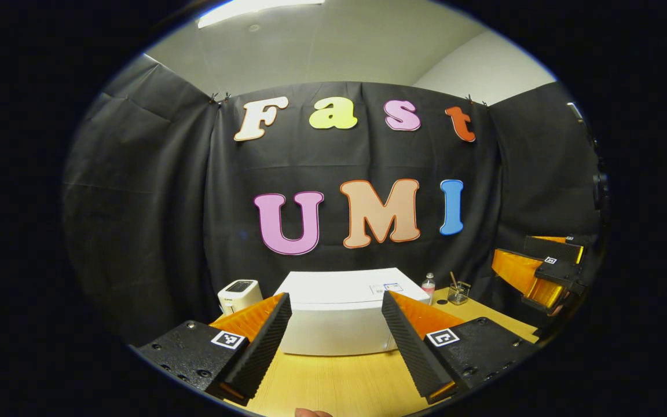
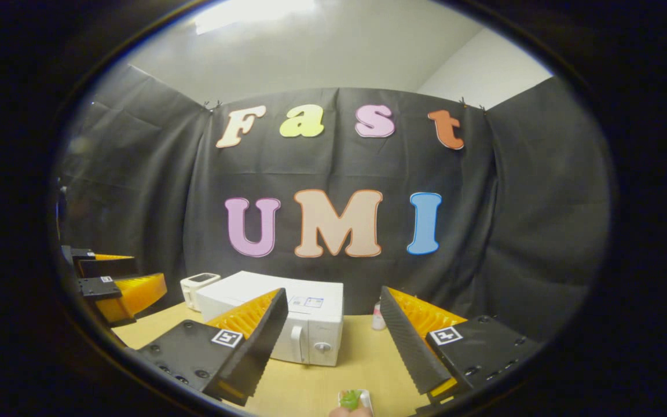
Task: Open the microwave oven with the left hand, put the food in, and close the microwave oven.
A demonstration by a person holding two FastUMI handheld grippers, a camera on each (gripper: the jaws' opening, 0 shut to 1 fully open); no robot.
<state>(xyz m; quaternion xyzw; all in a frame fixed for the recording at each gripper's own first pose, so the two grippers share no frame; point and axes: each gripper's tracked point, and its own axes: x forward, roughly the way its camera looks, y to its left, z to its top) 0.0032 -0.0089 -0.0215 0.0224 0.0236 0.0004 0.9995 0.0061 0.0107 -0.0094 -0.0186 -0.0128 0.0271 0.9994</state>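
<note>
Wooden table [image 1: 333, 382] under me, and going left to right: my left gripper [image 1: 336, 307] gapes wide, holding nothing, the white microwave oven [image 1: 339, 318] shut straight ahead between its fingers. My right gripper [image 2: 330, 301] gapes too, empty, with the food [image 2: 352, 398] on the tabletop just below it.

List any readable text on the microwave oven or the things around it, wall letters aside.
None readable.
Sticker on top of the microwave oven: print too small.
Bottle label: blurred.
Square tags: black-and-white patterns, no words.
</note>
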